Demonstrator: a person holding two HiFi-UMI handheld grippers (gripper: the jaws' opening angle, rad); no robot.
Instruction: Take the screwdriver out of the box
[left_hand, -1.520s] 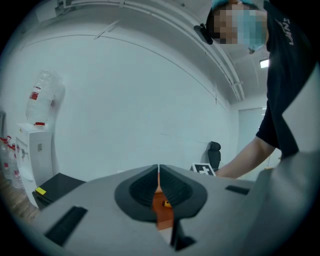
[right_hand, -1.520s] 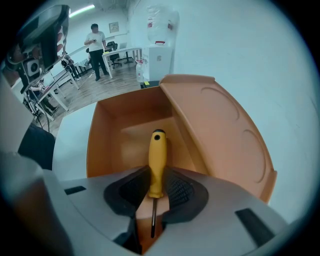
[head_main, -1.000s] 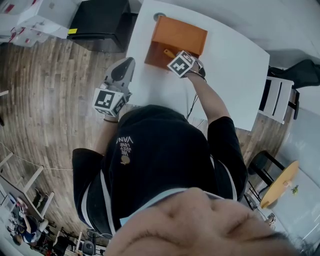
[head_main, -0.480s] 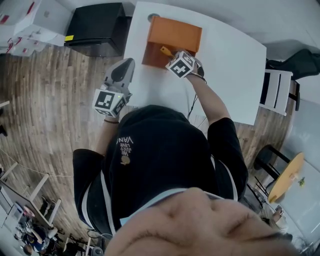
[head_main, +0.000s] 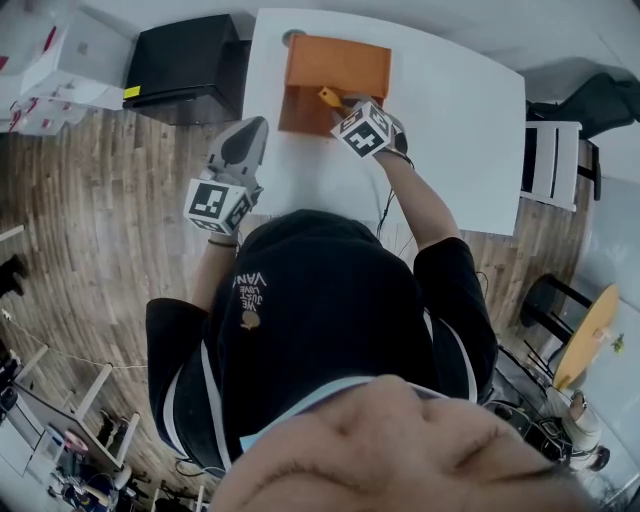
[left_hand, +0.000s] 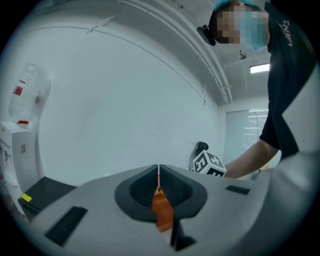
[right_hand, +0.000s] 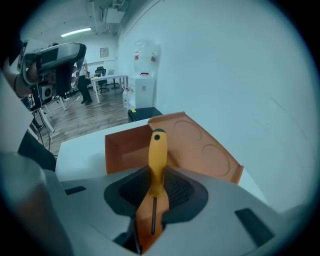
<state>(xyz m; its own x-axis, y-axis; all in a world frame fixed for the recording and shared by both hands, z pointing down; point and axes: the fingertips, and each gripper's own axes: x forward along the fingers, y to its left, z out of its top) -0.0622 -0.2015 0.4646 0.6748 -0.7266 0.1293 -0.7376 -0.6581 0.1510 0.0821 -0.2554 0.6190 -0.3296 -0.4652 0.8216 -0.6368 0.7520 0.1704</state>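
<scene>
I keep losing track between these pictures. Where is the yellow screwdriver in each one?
Head view: screwdriver upper centre, against the orange box.
Left gripper view: not in it.
Right gripper view: dead centre, clamped in the right gripper.
Shared landmark: the orange box, just behind the screwdriver in both of those views.

- The left gripper (head_main: 250, 135) is hovering about level beside the body, its fingers (left_hand: 137, 189) pressing together with nothing between them.
- The right arm (head_main: 420, 205) is reaching forward, with the right gripper (head_main: 347, 108) angling downward and clamping the screwdriver (right_hand: 157, 150) by its handle.
</scene>
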